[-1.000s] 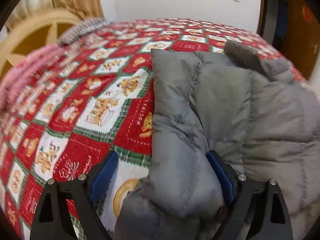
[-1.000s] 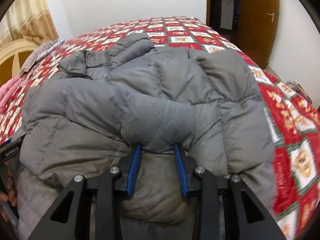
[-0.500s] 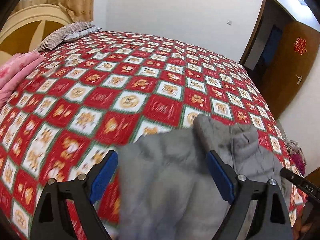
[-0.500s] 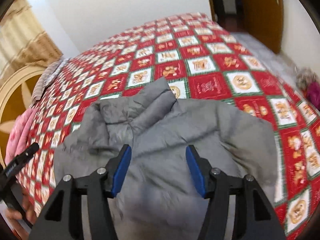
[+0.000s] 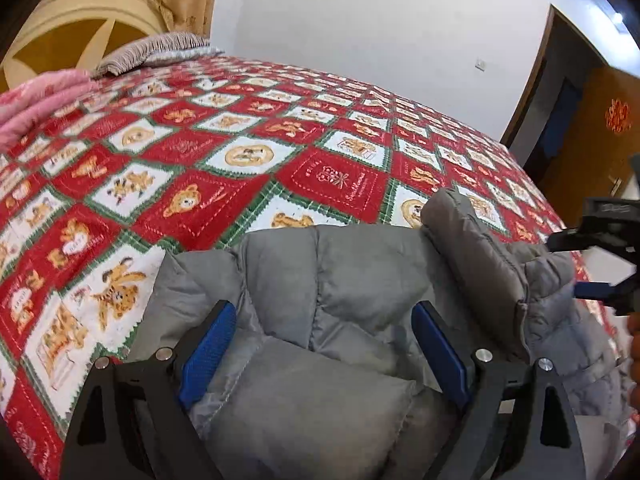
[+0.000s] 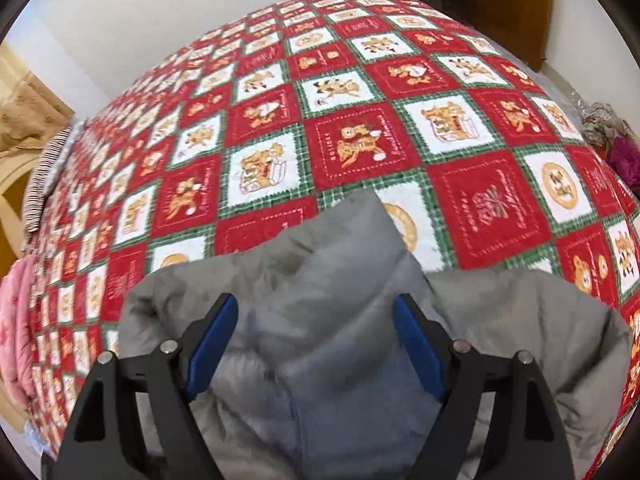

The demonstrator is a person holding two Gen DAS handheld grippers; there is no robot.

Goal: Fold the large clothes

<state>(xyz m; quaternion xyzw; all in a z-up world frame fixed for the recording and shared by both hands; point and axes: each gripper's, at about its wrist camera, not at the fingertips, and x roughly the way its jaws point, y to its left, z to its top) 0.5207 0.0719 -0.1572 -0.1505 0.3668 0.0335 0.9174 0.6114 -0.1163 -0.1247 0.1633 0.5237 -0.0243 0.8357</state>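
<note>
A grey puffer jacket (image 5: pixel 352 292) lies on the bed's red, white and green quilt (image 5: pixel 240 152), its collar (image 5: pixel 472 248) standing up on the right. My left gripper (image 5: pixel 322 312) hovers open over the jacket's shoulder area, and the padding below is not pinched. In the right wrist view the same jacket (image 6: pixel 340 280) fills the lower half, with the collar (image 6: pixel 360 232) pointing away. My right gripper (image 6: pixel 316 300) is above it with its jaws opening; fabric lies under them but the pads do not press it. That right gripper (image 5: pixel 600 264) also shows at the left wrist view's right edge.
A pink blanket (image 5: pixel 36 104) and a striped pillow (image 5: pixel 152 48) lie by the cream headboard (image 5: pixel 72 32) at the far left. A brown door (image 5: pixel 600 128) stands to the right. Loose clothes (image 6: pixel 616 140) lie on the floor beside the bed.
The right jaws have widened and let go of the grey fold they pinched. Both grippers have travelled along the jacket to its collar end. The left jaws keep the same width.
</note>
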